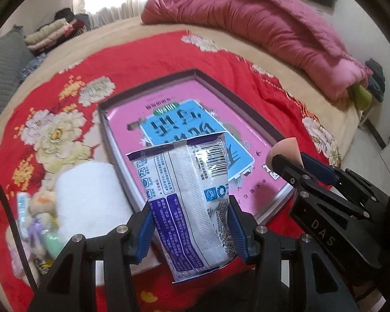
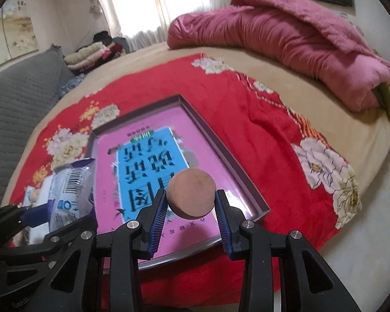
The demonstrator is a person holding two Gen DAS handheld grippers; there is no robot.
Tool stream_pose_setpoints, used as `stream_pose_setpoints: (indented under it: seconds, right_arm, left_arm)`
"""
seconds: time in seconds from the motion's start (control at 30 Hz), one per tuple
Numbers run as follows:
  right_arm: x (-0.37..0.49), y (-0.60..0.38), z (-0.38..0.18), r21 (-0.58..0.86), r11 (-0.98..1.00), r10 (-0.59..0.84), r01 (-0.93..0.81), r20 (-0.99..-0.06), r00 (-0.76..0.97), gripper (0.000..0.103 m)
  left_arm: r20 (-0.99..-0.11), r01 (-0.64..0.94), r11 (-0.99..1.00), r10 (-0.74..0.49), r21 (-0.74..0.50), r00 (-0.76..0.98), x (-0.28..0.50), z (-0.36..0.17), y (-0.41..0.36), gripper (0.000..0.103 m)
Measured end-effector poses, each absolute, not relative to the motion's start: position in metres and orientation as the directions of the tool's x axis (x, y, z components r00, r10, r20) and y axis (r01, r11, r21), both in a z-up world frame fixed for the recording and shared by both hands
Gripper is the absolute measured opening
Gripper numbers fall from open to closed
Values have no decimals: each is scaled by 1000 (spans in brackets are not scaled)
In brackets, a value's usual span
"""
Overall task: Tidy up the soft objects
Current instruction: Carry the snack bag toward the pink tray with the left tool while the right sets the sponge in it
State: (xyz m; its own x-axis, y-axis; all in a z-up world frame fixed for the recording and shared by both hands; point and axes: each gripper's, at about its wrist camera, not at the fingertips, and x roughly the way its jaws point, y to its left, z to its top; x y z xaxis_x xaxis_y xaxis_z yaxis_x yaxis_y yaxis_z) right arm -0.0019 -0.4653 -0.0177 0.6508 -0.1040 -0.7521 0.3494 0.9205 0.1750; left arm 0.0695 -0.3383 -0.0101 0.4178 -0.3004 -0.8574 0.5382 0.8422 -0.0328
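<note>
My left gripper (image 1: 191,230) is shut on a white and purple tissue pack (image 1: 192,202), held upright above the near edge of a shallow pink box lid (image 1: 221,98). My right gripper (image 2: 191,208) is shut on a tan makeup sponge (image 2: 191,193), held over the lid's (image 2: 208,140) near right part. The sponge (image 1: 283,148) and right gripper (image 1: 290,162) also show at the right of the left wrist view. The tissue pack (image 2: 70,189) and left gripper (image 2: 35,214) show at the left of the right wrist view. The lid's floor bears a blue label (image 1: 174,124).
A white fluffy towel (image 1: 88,197) and small plush toys (image 1: 39,208) lie left of the lid on the red floral blanket (image 1: 143,59). A pink quilt (image 1: 273,26) is piled at the bed's far right. Folded clothes (image 1: 52,33) and a grey cushion (image 2: 18,98) are at the left.
</note>
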Motion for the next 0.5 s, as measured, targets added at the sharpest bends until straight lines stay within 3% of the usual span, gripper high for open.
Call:
stream_pose_setpoints:
  seconds: [0.5]
  right_arm:
    - [7, -476, -53, 114, 921, -137, 373, -801, 583, 40]
  left_arm:
    - [-904, 551, 833, -274, -53, 328, 81, -46, -357, 52]
